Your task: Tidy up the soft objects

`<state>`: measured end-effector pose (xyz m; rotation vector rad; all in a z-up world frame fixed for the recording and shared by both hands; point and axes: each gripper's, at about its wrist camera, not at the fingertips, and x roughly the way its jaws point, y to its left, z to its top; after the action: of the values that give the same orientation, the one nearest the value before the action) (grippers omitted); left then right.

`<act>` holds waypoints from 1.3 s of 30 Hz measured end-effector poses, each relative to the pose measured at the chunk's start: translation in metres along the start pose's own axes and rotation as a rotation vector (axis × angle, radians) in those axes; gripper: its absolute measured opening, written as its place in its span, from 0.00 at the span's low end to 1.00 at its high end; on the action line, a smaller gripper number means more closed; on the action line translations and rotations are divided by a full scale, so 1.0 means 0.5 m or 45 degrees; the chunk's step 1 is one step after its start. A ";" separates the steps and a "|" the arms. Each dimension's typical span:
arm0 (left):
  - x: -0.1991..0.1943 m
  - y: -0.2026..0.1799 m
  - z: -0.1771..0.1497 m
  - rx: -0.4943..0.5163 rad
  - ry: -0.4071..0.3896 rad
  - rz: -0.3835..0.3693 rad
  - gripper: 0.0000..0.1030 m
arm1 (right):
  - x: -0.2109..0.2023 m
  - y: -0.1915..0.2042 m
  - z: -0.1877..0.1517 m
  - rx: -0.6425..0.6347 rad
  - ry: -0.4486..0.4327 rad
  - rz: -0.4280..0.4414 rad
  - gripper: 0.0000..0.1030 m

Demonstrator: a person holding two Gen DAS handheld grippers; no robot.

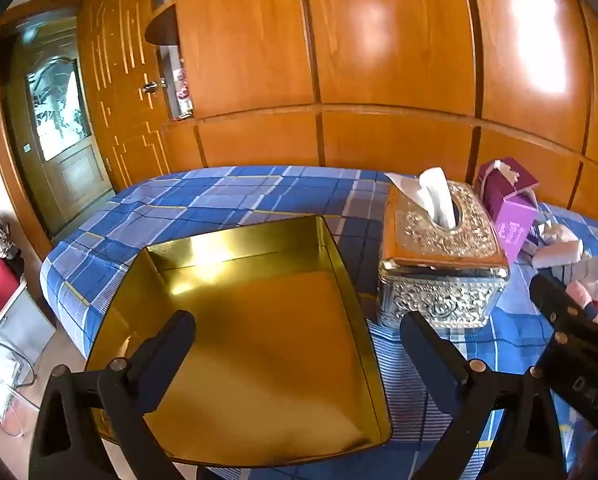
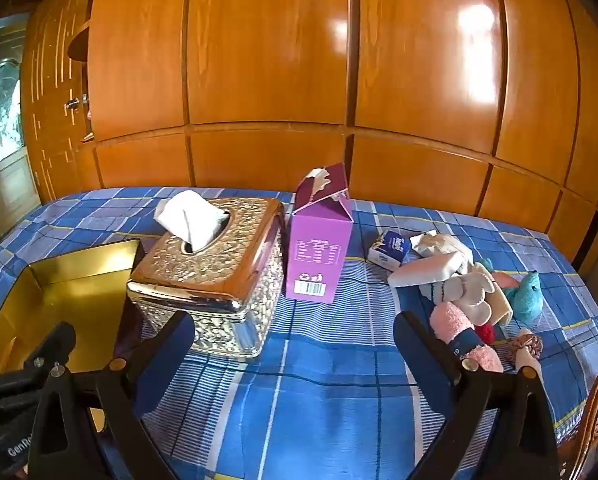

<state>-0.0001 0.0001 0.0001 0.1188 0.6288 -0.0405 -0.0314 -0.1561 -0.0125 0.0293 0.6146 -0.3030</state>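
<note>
Black fingers of the left gripper [image 1: 297, 334] hang spread wide and empty over the open gold metal tin [image 1: 259, 320], which sits on the blue plaid bedspread [image 2: 323, 380]. Right gripper [image 2: 293, 334] hovers just as wide, nothing between its fingers. Soft toys, a pink fuzzy one [image 2: 465, 336] and a teal plush [image 2: 527, 298] among them, lie heaped to its right, well apart from the tin, past the embossed silver tissue box [image 2: 215, 268] and purple carton [image 2: 319, 252].

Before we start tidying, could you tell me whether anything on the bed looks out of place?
Yes: soft toys, a pink fluffy sock and tissue packets lie in a loose heap on the blue checked bedspread, while the gold metal tin stands empty.
</note>
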 end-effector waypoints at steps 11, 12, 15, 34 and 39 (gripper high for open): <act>0.006 -0.042 0.010 0.068 0.011 -0.018 0.99 | 0.028 -0.036 -0.005 0.062 0.045 -0.068 0.98; 0.005 -0.047 0.010 0.074 0.002 -0.030 0.99 | 0.028 -0.044 -0.005 0.071 0.040 -0.082 0.98; 0.009 -0.056 0.007 0.098 0.003 -0.058 1.00 | 0.033 -0.066 -0.004 0.100 0.041 -0.111 0.98; 0.026 -0.075 0.000 0.126 0.049 -0.086 0.99 | 0.049 -0.078 -0.015 0.132 0.077 -0.101 0.98; 0.023 -0.072 -0.001 0.125 0.048 -0.087 1.00 | 0.046 -0.076 -0.014 0.129 0.075 -0.095 0.98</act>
<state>0.0063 -0.0357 -0.0105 0.1934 0.6686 -0.1357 -0.0282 -0.1978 -0.0290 0.1135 0.6595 -0.4063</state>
